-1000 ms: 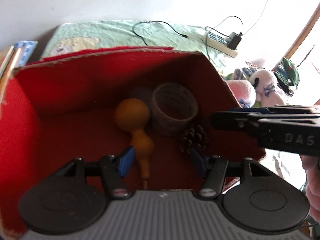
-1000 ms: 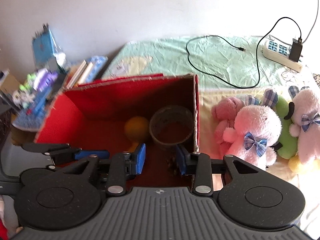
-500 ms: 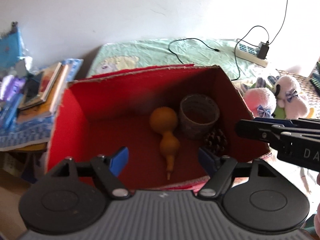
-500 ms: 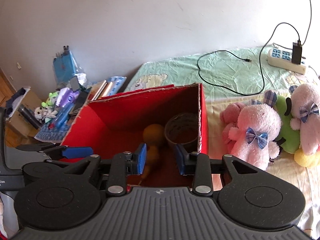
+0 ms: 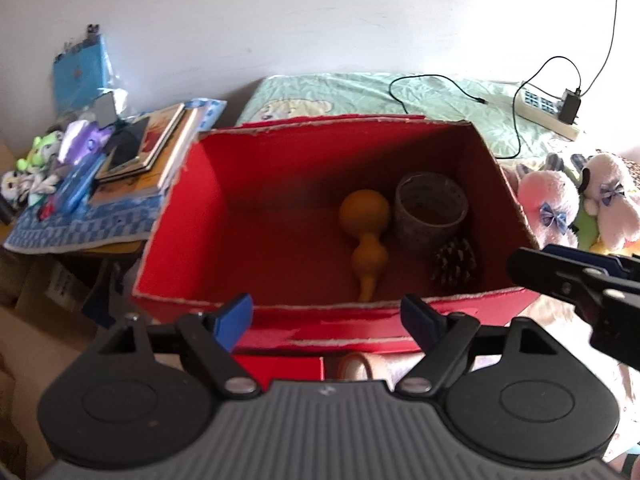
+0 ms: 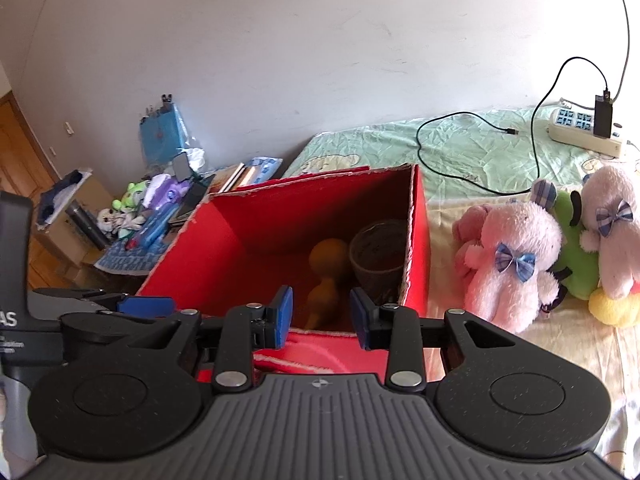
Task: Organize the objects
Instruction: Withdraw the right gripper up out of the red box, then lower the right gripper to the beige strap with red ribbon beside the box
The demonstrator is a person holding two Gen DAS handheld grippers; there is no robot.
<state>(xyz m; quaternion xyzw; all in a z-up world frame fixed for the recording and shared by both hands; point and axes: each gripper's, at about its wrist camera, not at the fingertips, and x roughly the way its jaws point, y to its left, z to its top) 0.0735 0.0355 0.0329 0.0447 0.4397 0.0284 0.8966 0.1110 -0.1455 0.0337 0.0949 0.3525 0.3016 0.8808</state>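
Since nothing is gripped now: what is to be sorted lies in the red box (image 5: 192,216) or beside it.
Gourd (image 5: 366,236): judged light, hard and smooth; best taken at the narrow waist; lying in the box just beside the woven cup (image 5: 430,210).
Pine cone (image 5: 454,262): judged light and brittle; to be pinched gently across its scales.
Plush toys (image 6: 516,256): soft; lying on the bed, right of the box.
Left gripper (image 5: 328,316): spread wide, empty, held over the near rim.
Right gripper (image 6: 320,316): parted narrowly, nothing touched.
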